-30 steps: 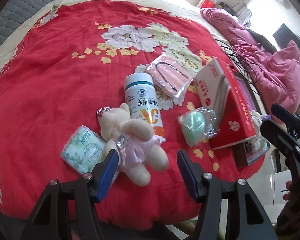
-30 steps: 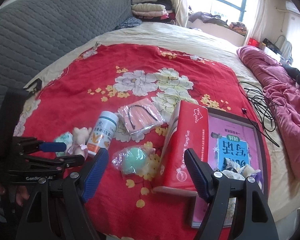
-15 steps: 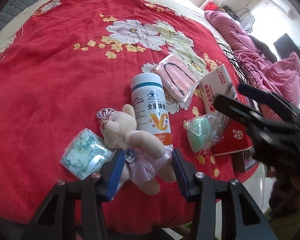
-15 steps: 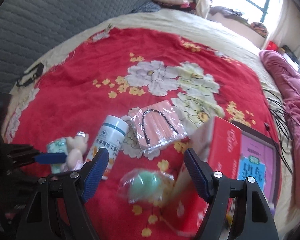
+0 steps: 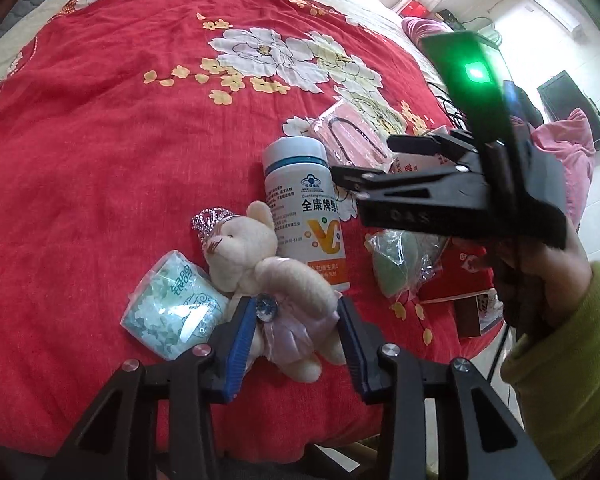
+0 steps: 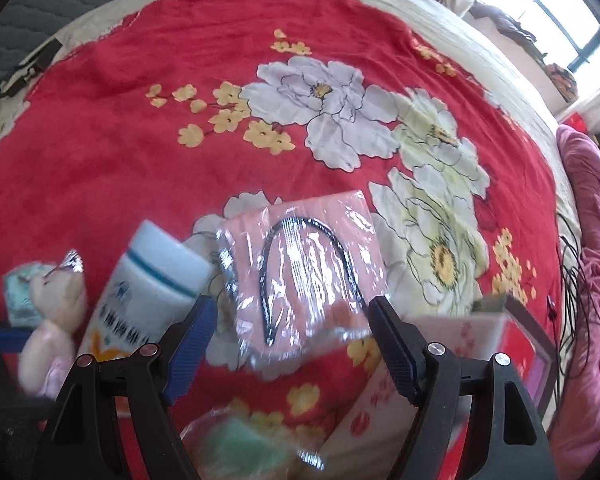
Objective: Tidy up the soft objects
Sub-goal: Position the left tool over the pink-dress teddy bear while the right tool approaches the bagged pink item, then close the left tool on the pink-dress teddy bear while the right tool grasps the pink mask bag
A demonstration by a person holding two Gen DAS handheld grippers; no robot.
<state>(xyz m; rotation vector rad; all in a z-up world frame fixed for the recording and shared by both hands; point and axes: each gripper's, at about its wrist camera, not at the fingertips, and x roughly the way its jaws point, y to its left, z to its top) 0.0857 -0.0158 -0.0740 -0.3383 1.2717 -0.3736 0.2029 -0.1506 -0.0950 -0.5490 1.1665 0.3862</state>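
Note:
A cream teddy bear [image 5: 268,276] in a lilac dress lies on the red flowered bedspread [image 5: 100,140]. My left gripper [image 5: 296,332] has its blue fingers on either side of the bear's body, touching its dress. The bear also shows in the right wrist view [image 6: 52,320]. My right gripper [image 6: 290,340] is open above a pink face mask pack [image 6: 300,268] in clear plastic. In the left wrist view the right gripper [image 5: 364,164] hovers over the mask pack [image 5: 352,136].
A white vitamin bottle [image 5: 308,216] lies beside the bear. A green tissue pack [image 5: 172,304] lies to its left. A green sponge in plastic [image 5: 400,264], a red tissue box [image 6: 412,368] and a framed book [image 6: 540,352] lie to the right, near the bed edge.
My left gripper has moved in and narrowed around the bear. My right gripper has swung left and forward, from over the red box to over the mask pack.

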